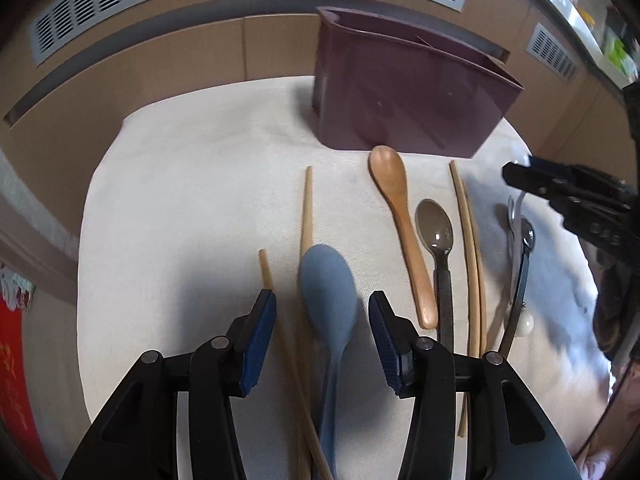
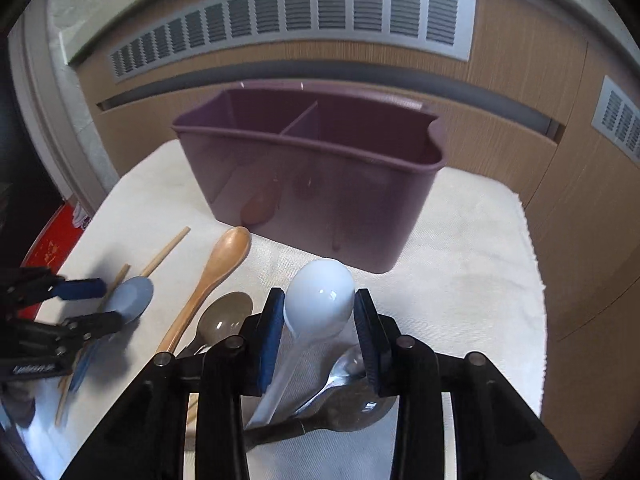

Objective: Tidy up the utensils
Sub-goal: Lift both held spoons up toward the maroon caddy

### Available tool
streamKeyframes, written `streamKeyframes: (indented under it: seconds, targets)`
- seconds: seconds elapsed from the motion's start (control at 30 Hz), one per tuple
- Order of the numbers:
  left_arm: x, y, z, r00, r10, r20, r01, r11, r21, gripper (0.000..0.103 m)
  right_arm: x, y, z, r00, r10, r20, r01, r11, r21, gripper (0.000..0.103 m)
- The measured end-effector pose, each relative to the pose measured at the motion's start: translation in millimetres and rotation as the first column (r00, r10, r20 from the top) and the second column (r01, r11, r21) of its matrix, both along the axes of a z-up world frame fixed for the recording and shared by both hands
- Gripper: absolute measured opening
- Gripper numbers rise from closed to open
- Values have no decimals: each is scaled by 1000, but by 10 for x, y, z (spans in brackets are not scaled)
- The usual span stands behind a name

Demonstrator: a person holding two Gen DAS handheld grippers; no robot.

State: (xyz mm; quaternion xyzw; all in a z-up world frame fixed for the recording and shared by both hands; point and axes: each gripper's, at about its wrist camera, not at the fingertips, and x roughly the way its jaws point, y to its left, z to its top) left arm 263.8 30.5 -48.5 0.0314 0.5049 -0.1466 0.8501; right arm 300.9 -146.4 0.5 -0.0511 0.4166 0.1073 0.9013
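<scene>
A purple two-compartment caddy (image 1: 408,96) (image 2: 304,144) stands at the back of the white cloth (image 1: 180,200). My left gripper (image 1: 322,304) (image 2: 108,304) is open, and the bowl of a blue spoon (image 1: 328,292) (image 2: 134,296) lies between its pads without touching them. My right gripper (image 2: 318,300) (image 1: 516,178) is shut on the bowl of a white spoon (image 2: 320,304), whose handle slants down behind the fingers. Under that gripper lie a metal spoon (image 2: 344,368) and a dark spoon (image 2: 360,404).
A wooden spoon (image 1: 396,208) (image 2: 216,276), a brown translucent spoon (image 1: 436,232) (image 2: 224,320) and wooden chopsticks (image 1: 307,208) (image 1: 468,240) lie in a row before the caddy. A wooden panel with vent grilles (image 2: 300,12) rises behind the cloth. The cloth's edge (image 2: 532,256) runs along the right.
</scene>
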Motion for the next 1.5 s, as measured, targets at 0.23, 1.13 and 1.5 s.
streamKeyframes:
  seconds: [0.23, 1.13, 1.5]
  targets:
    - [56, -250, -33, 993, -118, -7, 118, 989, 87, 49, -153, -164, 227, 999, 24, 32, -25, 1000, 14, 33]
    - [-437, -49, 494, 982, 4, 190, 20, 992, -125, 35, -676, -277, 686, 987, 51, 154, -57, 998, 35, 33]
    - [-673, -220, 1691, 877, 2, 480, 69, 989, -132, 35, -1020, -183, 1588, 915, 80, 395, -51, 995, -83, 33]
